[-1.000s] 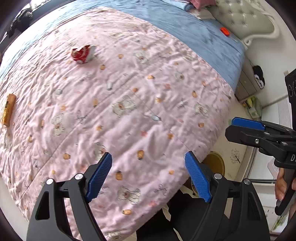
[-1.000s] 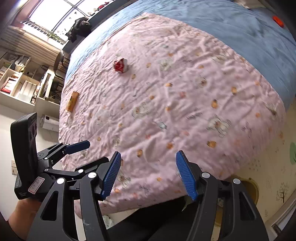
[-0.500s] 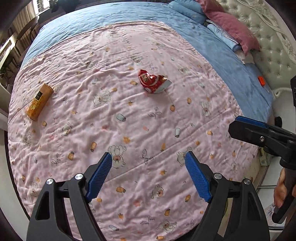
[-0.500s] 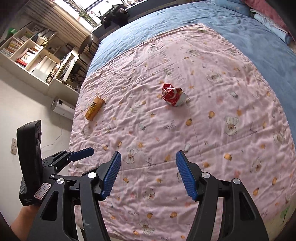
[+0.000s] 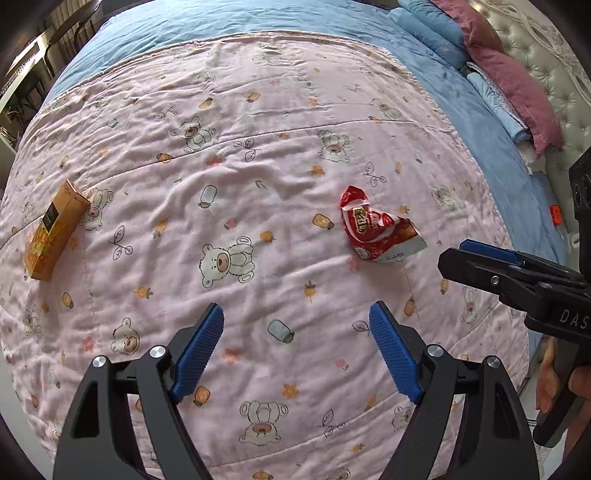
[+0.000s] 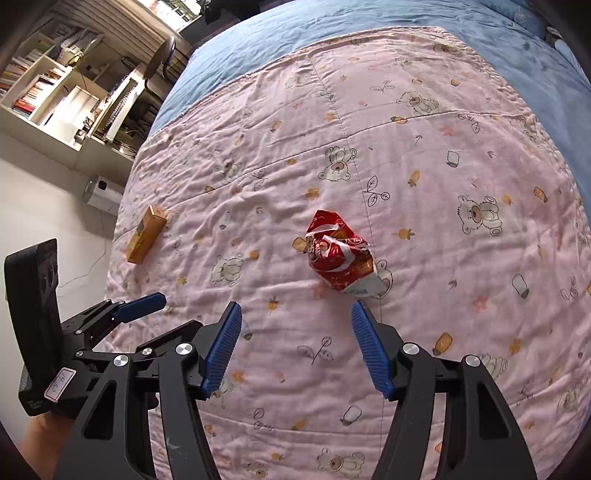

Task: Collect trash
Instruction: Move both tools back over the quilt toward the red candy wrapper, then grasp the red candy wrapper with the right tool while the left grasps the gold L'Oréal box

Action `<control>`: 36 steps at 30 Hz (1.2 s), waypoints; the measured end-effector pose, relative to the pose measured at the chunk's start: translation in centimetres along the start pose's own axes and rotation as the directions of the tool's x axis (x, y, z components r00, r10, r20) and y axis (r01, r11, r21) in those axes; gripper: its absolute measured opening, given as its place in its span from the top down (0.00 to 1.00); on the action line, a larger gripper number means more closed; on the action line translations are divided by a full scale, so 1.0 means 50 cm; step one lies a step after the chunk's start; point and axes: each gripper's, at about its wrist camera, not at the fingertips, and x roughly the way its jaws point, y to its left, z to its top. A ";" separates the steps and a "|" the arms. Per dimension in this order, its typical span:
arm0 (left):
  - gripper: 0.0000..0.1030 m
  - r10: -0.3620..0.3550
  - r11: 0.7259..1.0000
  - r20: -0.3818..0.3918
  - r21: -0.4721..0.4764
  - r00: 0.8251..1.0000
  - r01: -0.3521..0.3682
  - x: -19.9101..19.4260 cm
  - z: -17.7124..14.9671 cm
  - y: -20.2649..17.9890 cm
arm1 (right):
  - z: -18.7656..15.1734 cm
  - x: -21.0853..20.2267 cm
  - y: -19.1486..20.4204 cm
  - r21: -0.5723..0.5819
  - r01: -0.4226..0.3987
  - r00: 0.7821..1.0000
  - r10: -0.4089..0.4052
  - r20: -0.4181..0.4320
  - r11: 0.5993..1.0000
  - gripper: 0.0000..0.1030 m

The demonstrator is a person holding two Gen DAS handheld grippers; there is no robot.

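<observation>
A crumpled red snack wrapper (image 5: 376, 230) (image 6: 338, 254) lies on the pink bear-print quilt (image 5: 258, 147) (image 6: 424, 177). An orange carton (image 5: 55, 229) (image 6: 146, 234) lies flat near the quilt's left edge. My left gripper (image 5: 295, 325) hangs open over bare quilt, with the wrapper ahead of it to the right and the carton far to its left. My right gripper (image 6: 295, 317) is open too, its fingertips just short of the wrapper, nothing between them. Each gripper shows in the other's view: the right gripper (image 5: 480, 254) at the right, the left gripper (image 6: 144, 304) at the lower left.
A blue sheet (image 5: 221, 22) covers the far half of the bed, with blue and maroon pillows (image 5: 509, 74) against a tufted headboard (image 5: 554, 66). Shelves and a desk (image 6: 66, 81) stand beyond the bed's left side, with a small white appliance (image 6: 101, 192) on the floor.
Both grippers have swung in from the bed's edge over the quilt and come lower. The wrapper and carton now look much closer. Both pairs of jaws kept their width.
</observation>
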 end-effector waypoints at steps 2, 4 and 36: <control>0.22 0.000 1.000 -0.013 -0.013 1.000 0.000 0.022 0.012 0.010 | 0.021 0.031 -0.004 -0.030 0.041 0.999 -0.041 -0.010 0.999 0.41; 0.22 0.001 1.000 -0.022 -0.017 1.000 -0.001 0.040 0.020 0.018 | 0.041 0.061 -0.008 -0.056 0.069 0.997 -0.070 -0.017 0.996 0.40; 0.22 0.241 0.970 0.003 0.035 0.970 -0.241 -0.013 0.098 0.388 | 0.055 0.263 0.267 -0.014 -0.207 0.965 0.202 -0.164 0.978 0.54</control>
